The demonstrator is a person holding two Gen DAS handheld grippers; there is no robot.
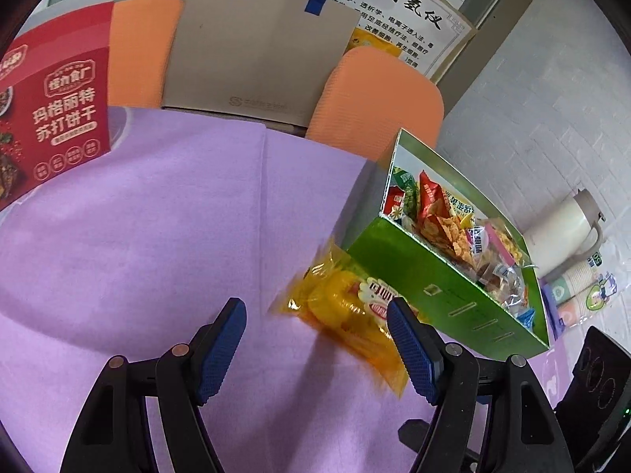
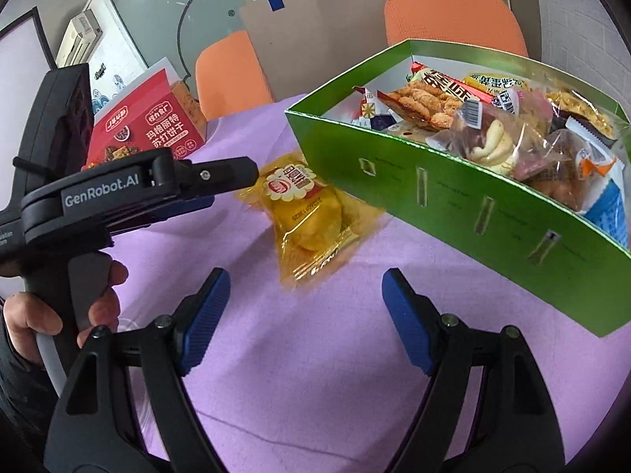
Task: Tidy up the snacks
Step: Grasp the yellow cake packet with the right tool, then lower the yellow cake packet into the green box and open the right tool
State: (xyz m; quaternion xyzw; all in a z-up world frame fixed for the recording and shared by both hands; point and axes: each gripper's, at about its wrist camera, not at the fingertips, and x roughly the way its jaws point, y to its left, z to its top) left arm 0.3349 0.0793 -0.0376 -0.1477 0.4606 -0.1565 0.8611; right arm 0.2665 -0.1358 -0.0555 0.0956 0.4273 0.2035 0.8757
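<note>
Far left: red cardboard cracker box (image 2: 148,126) on purple tablecloth (image 2: 315,354). Left gripper (image 1: 317,349) fingers apart, empty, hovering w/ yellow crinkly plastic snack packet (image 2: 307,213) just past its right finger. Right gripper (image 2: 305,319) fingers also apart, empty. Packet lies flat beside green cardboard box (image 2: 453,201) full of snacks, right side. Step, I judge: pickup of last loose packet; next needs closing on it, lifting into box.

One yellow snack packet (image 2: 311,213) lay on the purple worktop (image 2: 315,354) beside one green box (image 2: 453,197) heaped with wrapped snacks too jumbled to count. One red cracker carton (image 2: 150,126), two orange chairs (image 2: 232,75), one brown paper bag (image 2: 315,31) and two tools (image 2: 303,315) appeared.
</note>
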